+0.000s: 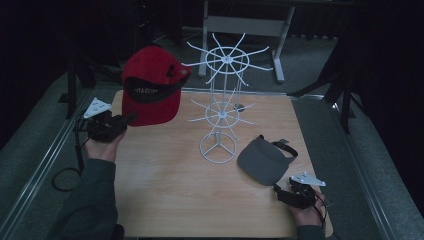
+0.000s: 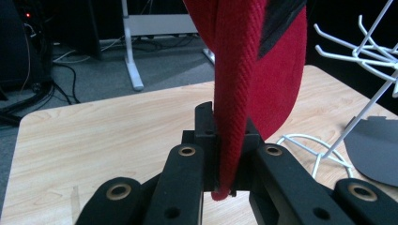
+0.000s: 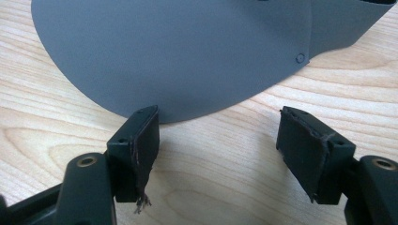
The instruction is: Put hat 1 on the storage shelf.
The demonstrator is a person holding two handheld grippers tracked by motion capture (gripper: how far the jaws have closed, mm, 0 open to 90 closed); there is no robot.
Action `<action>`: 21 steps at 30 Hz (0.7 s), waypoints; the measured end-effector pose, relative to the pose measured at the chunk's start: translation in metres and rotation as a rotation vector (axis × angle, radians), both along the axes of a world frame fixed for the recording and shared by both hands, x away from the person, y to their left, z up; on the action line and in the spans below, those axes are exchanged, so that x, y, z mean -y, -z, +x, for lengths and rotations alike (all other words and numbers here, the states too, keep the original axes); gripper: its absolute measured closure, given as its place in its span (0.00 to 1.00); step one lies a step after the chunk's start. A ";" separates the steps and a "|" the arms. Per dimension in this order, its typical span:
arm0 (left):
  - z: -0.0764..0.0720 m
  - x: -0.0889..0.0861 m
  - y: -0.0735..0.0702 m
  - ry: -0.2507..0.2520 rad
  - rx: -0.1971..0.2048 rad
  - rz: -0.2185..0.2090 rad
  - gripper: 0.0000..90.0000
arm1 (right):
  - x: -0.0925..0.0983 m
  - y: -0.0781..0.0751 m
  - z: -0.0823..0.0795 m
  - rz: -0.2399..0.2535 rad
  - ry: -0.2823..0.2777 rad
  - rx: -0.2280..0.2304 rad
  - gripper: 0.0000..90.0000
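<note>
- Left claw [image 1: 131, 118], clenched on the brim edge of the red cap [image 1: 150, 87]; the cap is held up off the worktop [image 1: 165, 200] at its far left corner, crown uppermost, its dark underside lettering facing the high camera.
- Left claw view: the red brim [image 2: 234, 93] runs upright between the two black jaws, pinched edge-on.
- White wire rack [image 1: 220, 110], standing near the middle of the worktop just right of the red cap; its upper ring of hooked arms reaches toward the cap and lies between it and the right half of the worktop. A lower ring of arms and a round base sit beneath.
- Right claw [image 1: 278, 190], released, resting low at the near right of the worktop with nothing between its jaws.
- Grey visor [image 1: 262, 160], lying flat on the worktop right of the rack base, just ahead of the right claw; in the right claw view its curved brim [image 3: 178, 56] lies just beyond the tips, close to one jaw.
- Background: grey floor and a pale metal frame behind the worktop.
</note>
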State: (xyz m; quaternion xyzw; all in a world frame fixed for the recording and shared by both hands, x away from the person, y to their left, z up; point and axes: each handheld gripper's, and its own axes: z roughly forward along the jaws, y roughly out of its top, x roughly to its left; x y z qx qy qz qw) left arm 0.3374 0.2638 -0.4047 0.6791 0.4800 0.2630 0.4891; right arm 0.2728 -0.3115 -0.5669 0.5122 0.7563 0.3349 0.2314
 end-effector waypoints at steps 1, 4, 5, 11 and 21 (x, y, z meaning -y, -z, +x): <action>0.000 0.000 -0.001 0.000 0.002 0.000 0.96 | 0.000 0.000 0.000 0.000 0.000 0.000 0.34; 0.001 0.000 -0.006 0.000 0.010 -0.004 0.96 | 0.000 0.000 0.000 0.000 0.000 0.000 0.34; 0.001 0.000 -0.007 0.000 0.014 -0.005 0.96 | 0.000 0.000 0.000 0.000 0.000 0.000 0.34; 0.001 0.001 -0.015 0.001 0.028 -0.011 0.95 | 0.000 0.000 0.000 0.000 0.000 0.000 0.34; 0.003 0.003 -0.028 0.004 0.056 -0.014 0.95 | 0.000 0.000 0.000 0.000 -0.001 0.001 0.34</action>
